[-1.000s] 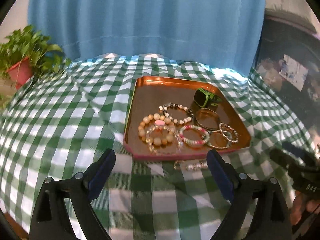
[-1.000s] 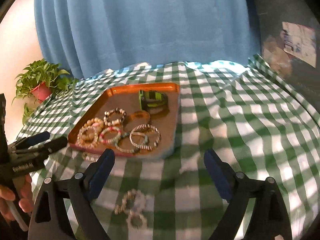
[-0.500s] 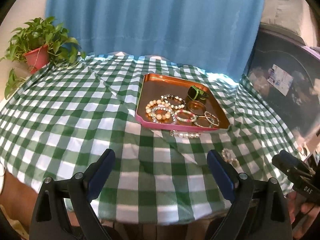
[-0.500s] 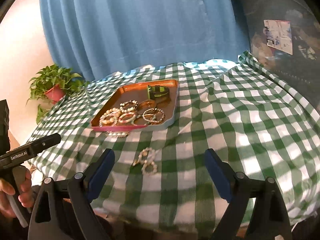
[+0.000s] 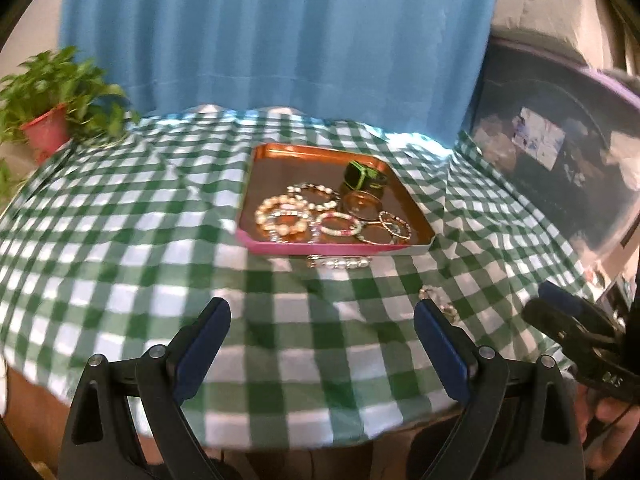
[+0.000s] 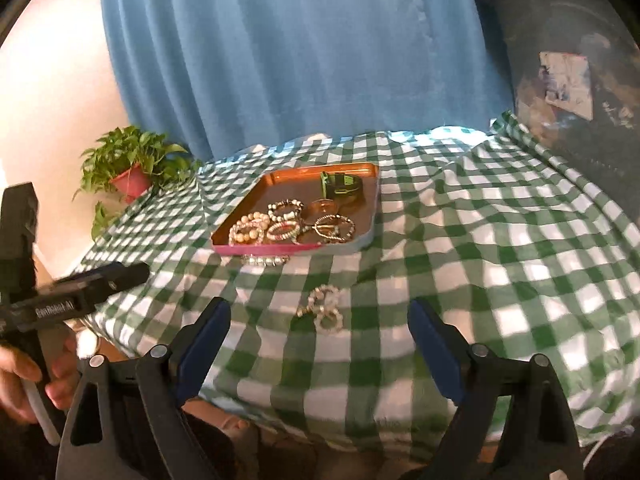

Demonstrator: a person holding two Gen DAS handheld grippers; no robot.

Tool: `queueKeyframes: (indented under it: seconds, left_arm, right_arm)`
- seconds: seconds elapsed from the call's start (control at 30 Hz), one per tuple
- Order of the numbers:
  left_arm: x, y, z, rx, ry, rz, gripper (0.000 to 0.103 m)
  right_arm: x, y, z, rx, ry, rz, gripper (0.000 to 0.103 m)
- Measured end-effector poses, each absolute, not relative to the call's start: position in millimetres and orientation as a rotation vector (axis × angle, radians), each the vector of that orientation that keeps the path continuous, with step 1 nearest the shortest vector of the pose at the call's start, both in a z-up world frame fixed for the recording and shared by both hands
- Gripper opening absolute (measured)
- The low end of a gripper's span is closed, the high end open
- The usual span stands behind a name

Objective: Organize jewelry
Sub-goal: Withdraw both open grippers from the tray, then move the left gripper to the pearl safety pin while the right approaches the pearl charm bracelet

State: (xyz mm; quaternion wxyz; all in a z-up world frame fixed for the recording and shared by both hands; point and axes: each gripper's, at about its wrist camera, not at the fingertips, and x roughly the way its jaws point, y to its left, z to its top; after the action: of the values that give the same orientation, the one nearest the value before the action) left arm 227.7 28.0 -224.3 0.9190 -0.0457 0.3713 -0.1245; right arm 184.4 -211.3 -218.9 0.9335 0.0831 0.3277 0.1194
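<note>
The big green-check tablecloth [image 6: 500,240] covers the table. On it sits the copper tray [image 6: 360,240], our landmark, already holding many bracelets and a green watch [image 6: 340,189]. One pearl bracelet [image 6: 265,260] lies flat on the cloth, touching the tray's near edge, its long way running along that edge. A small knot of rings [image 6: 325,307] lies nearer to us than the tray, well apart from it. The right gripper [image 6: 320,328] is nearest to that knot, which lies just ahead between its fingers; its jaws are closing but squeeze nothing. The left gripper [image 5: 322,332] is spread wide and empty, farther off to the side.
</note>
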Motion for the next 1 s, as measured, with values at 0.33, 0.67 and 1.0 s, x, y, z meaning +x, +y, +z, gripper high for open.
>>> queueKeyframes:
  seconds: [0.33,0.67,1.0]
  left_arm:
    - [290,12,-263,-0.079,0.805,-0.295,0.093]
    - [324,0,-292,-0.051,0.875,-0.381,0.078]
    - [343,-9,-298,0.037,0.892,-0.364,0.057]
  right_arm:
    - [220,-209,-261,0.169,0.755,0.276,0.055]
    - [236,-202,-280,0.13,0.817,0.295,0.05]
    - [241,-202,-286,0.152,0.838,0.305,0.05]
